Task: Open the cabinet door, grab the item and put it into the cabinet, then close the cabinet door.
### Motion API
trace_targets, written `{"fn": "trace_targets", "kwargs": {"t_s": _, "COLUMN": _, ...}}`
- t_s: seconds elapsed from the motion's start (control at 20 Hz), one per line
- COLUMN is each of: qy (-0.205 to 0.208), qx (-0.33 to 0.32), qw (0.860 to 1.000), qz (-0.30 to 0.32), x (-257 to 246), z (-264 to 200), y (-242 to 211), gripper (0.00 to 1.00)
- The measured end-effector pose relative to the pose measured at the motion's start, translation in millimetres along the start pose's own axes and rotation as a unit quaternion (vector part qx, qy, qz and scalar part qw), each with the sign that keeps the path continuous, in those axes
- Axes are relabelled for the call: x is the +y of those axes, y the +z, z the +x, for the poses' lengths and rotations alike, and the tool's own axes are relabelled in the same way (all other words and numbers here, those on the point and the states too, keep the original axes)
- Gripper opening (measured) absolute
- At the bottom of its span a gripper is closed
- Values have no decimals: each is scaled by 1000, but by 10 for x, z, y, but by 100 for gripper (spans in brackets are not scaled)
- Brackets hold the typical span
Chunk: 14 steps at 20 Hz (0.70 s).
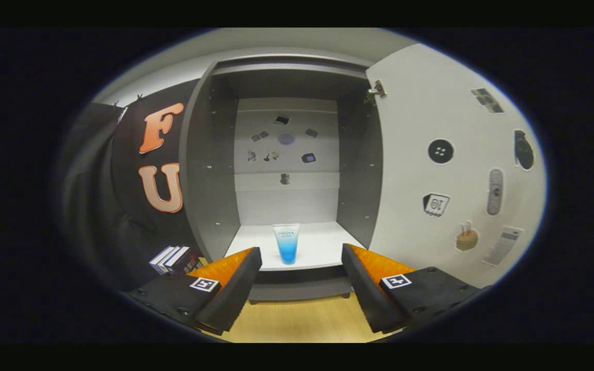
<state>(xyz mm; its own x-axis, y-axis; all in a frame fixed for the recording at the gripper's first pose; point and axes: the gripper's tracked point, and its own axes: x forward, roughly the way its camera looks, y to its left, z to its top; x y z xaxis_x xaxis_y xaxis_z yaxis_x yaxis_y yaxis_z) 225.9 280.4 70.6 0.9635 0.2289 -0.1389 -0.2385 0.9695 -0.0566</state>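
Cabinet (209,170): grey, door (431,103) swung fully open to the right (stickers on its inner face). Tube (286,243): blue-to-clear, stood upright, cap down, on the white shelf (323,247) near its front edge.

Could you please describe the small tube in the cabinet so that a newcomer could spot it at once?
Look into the open grey cabinet: on its white shelf, near the front edge, stands the tube, beyond the open gripper. It is alone there, clear on top and blue below.

Tube (286,243) stands upright on cabinet shelf (323,247), near its front edge, at 12 o'clock beyond the spread fingers of the gripper (301,288). Open door (446,170) at 2 o'clock; books (173,257) at 10 o'clock, left of the cabinet (209,170).
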Motion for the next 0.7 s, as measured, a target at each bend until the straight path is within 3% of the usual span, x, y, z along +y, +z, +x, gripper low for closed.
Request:
{"fn": "trace_targets", "kwargs": {"t_s": 0.35, "qy": -18, "qx": -37, "qw": 999, "qz": -6, "x": -512, "z": -1165, "y": -127, "gripper": 100}}
{"fn": "trace_targets", "kwargs": {"t_s": 0.7, "qy": -25, "qx": -50, "qw": 998, "qz": -15, "x": -1109, "z": -1911, "y": -142, "gripper": 98}}
